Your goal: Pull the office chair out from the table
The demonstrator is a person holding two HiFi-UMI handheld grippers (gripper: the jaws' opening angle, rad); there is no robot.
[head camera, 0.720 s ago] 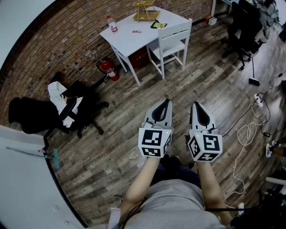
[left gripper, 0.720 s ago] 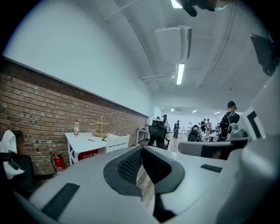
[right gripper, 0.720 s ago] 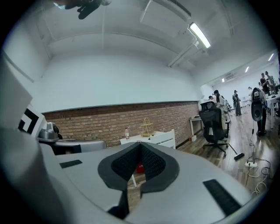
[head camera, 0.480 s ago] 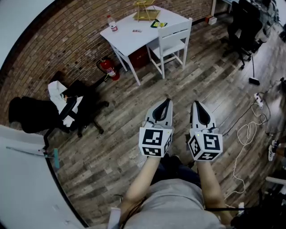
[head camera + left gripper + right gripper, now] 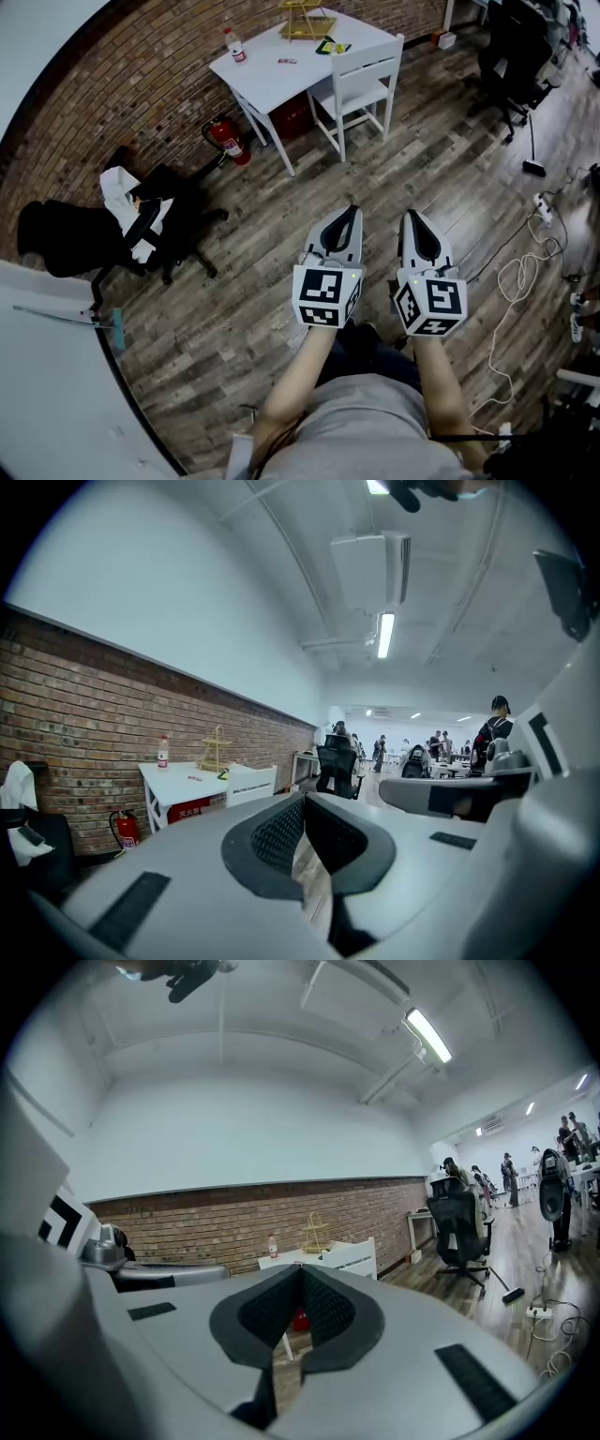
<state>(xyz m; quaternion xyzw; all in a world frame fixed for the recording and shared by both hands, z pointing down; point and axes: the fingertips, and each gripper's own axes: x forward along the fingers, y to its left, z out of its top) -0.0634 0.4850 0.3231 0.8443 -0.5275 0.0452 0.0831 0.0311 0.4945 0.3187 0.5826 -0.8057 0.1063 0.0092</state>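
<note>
A white table (image 5: 272, 77) stands against the brick wall at the top of the head view, with a white wooden chair (image 5: 361, 80) pushed up to it. One black office chair (image 5: 141, 234) draped with a white cloth stands at the left, another black office chair (image 5: 511, 56) at the top right. My left gripper (image 5: 352, 212) and right gripper (image 5: 411, 217) are held side by side over the wooden floor, well short of the table, both shut and empty. The left gripper view shows its jaws (image 5: 302, 803) together, the table (image 5: 183, 778) far ahead. The right gripper's jaws (image 5: 302, 1274) also meet.
A red fire extinguisher (image 5: 228, 145) stands by the wall left of the table. A bottle (image 5: 234, 49) and a wire rack (image 5: 305, 21) stand on the table. White cables (image 5: 516, 281) and a power strip (image 5: 544, 211) lie on the floor at right. People stand far down the room (image 5: 492, 728).
</note>
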